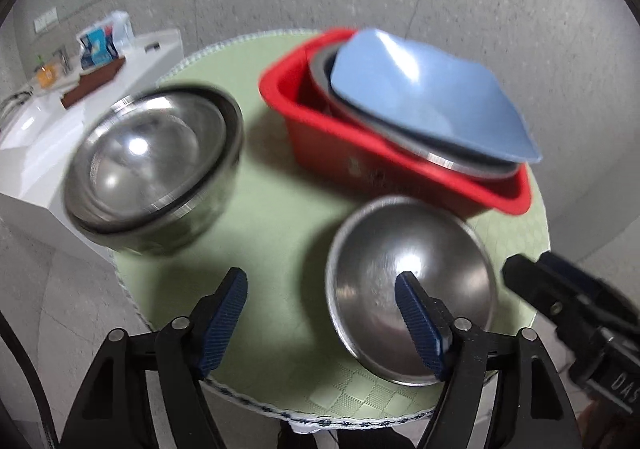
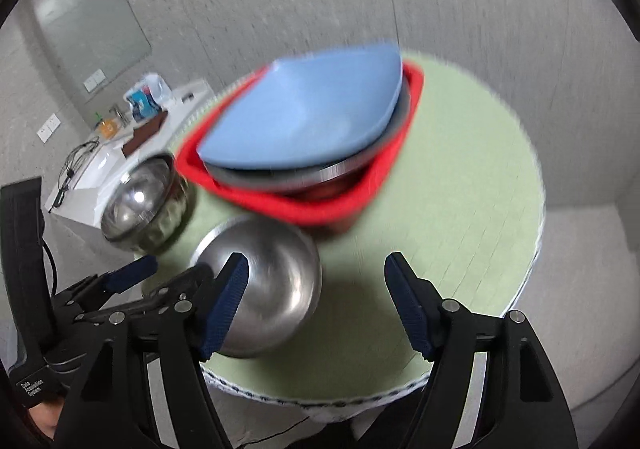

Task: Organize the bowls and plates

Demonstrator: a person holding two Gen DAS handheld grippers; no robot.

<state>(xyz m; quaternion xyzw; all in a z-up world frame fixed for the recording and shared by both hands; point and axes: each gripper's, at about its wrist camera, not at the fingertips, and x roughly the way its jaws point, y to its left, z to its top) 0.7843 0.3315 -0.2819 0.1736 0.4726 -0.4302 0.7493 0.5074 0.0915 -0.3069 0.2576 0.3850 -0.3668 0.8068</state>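
Lower frame: left gripper (image 1: pixel 320 313) and right gripper (image 2: pixel 316 301), jaws wide, holding nothing. Just beyond, bowl (image 1: pixel 408 289) upside down, dome up. Upper right: bin (image 1: pixel 320 121), long axis diagonal, holding tilted blue plate (image 1: pixel 424 97). Left: stacked bowls (image 1: pixel 152 165).

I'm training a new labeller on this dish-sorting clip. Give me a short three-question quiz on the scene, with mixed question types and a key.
1. True or false: the square blue plate lies flat on the green round tablecloth.
2. What holds the blue plate? A) the red plastic basket B) the stacked steel bowls C) the white counter
3. Fill in: the single steel bowl nearest the grippers sits ____ the basket.

Key: 1 false, it rests in the basket on a steel dish. 2 A. 3 outside. The left gripper and right gripper are both open.
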